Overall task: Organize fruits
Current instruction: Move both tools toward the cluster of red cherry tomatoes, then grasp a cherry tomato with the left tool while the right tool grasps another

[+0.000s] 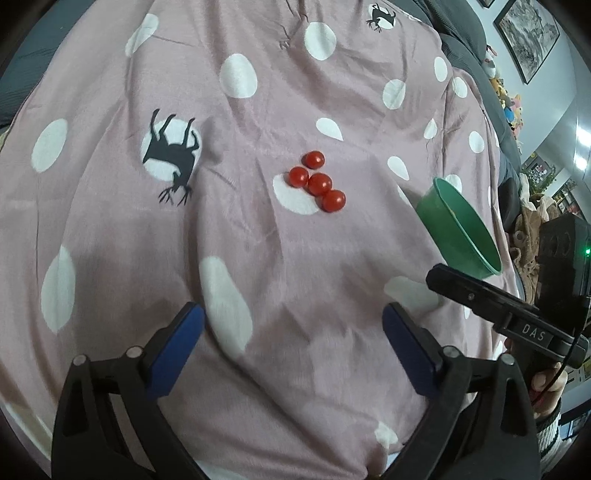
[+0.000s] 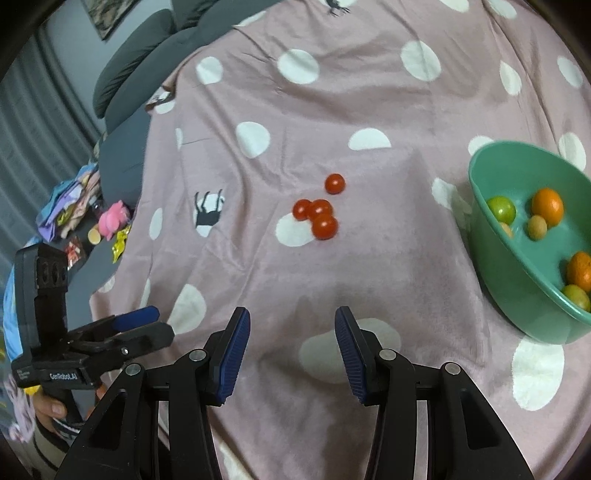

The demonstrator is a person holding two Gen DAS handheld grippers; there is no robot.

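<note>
Several red cherry tomatoes [image 1: 318, 181] lie in a cluster on the pink polka-dot cloth [image 1: 258, 258]; in the right wrist view they show as a clump [image 2: 317, 218] with one apart [image 2: 334, 183]. A green bowl [image 1: 458, 229] stands to their right; the right wrist view shows its rim [image 2: 480, 206] and, inside, oranges [image 2: 547, 206] and green fruits [image 2: 501, 208]. My left gripper [image 1: 291, 332] is open and empty, well short of the tomatoes. My right gripper [image 2: 291, 343] is open and empty, also short of them, left of the bowl.
A grey sofa [image 2: 147, 48] lies beyond the cloth's edge. Toys and wrappers [image 2: 107, 225] sit on a dark surface at the left. Framed pictures [image 1: 528, 33] hang on the wall at the right.
</note>
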